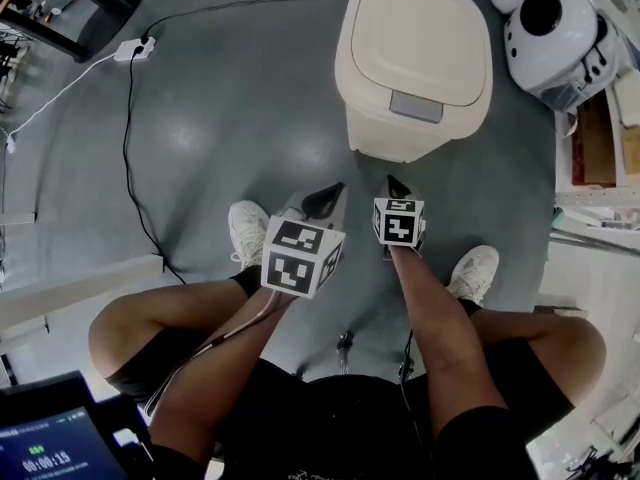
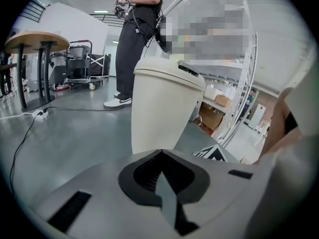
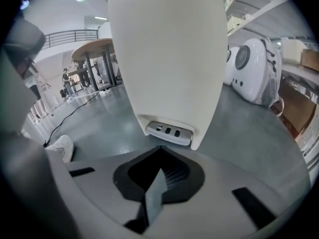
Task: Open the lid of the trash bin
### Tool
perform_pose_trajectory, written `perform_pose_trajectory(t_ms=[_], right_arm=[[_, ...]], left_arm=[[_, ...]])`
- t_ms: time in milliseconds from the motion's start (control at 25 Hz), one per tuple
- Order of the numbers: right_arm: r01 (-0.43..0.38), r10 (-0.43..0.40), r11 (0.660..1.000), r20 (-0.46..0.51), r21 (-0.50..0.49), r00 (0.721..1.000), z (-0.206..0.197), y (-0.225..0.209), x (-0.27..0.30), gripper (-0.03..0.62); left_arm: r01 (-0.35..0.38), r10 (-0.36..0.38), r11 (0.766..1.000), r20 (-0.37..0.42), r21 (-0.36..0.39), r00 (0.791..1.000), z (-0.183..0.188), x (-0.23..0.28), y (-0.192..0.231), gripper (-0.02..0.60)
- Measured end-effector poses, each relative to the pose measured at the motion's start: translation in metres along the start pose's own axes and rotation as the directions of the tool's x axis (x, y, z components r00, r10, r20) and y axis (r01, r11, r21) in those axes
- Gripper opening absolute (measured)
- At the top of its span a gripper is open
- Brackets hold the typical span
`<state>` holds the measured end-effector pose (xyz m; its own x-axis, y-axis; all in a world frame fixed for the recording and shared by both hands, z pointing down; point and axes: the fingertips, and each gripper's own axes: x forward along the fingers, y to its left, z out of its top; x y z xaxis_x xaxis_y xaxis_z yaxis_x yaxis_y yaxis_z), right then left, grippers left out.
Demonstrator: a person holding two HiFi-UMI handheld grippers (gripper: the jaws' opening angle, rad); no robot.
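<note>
Far left: power strip (image 1: pixel 134 49) and black cable (image 1: pixel 128 148) on the grey floor (image 1: pixel 230 118). Left of centre: left shoe (image 1: pixel 247 230), then left tongs (image 1: pixel 330 194), closed tip to tip with nothing between, pointed toward the trash bin (image 1: pixel 415 133) but short of it and apart from its wall. Centre: bin upright on the floor, just ahead of both tongs; lid (image 1: pixel 415 38) down and flush all round; grey press tab (image 1: pixel 416 106) at the lid's front edge, untouched. Right of centre: right tongs (image 1: pixel 394 184), likewise closed and empty, aimed at the bin's front. In the right gripper view, grey pedal-like piece (image 3: pixel 169 132) at the bin's foot, just beyond the closed tips, no contact. Further right: right shoe (image 1: pixel 474 271), white domed carriers (image 1: pixel 560 33) beside the bin, shelving (image 1: pixel 597 198) at the edge. Task status, as judged from the closed lid and the gap between tongs and bin: approach only, opening not yet begun. Remaining: contact with the release, probably the front tab or the foot piece, then lid raised clear. Release mechanism not certain from these views.
</note>
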<state>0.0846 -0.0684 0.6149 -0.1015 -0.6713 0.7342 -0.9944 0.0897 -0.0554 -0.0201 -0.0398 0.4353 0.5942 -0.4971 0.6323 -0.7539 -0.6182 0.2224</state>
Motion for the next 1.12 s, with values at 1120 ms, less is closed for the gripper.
perform_pose_trajectory(t_ms=[1120], right_arm=[[0.014, 0.094, 0.987, 0.648, -0.159, 0.755, 0.150, 0.095, -0.432, 0.005]], left_arm=[[-0.095, 0.042, 0.993, 0.543, 0.069, 0.839, 0.081, -0.244, -0.091, 0.000]])
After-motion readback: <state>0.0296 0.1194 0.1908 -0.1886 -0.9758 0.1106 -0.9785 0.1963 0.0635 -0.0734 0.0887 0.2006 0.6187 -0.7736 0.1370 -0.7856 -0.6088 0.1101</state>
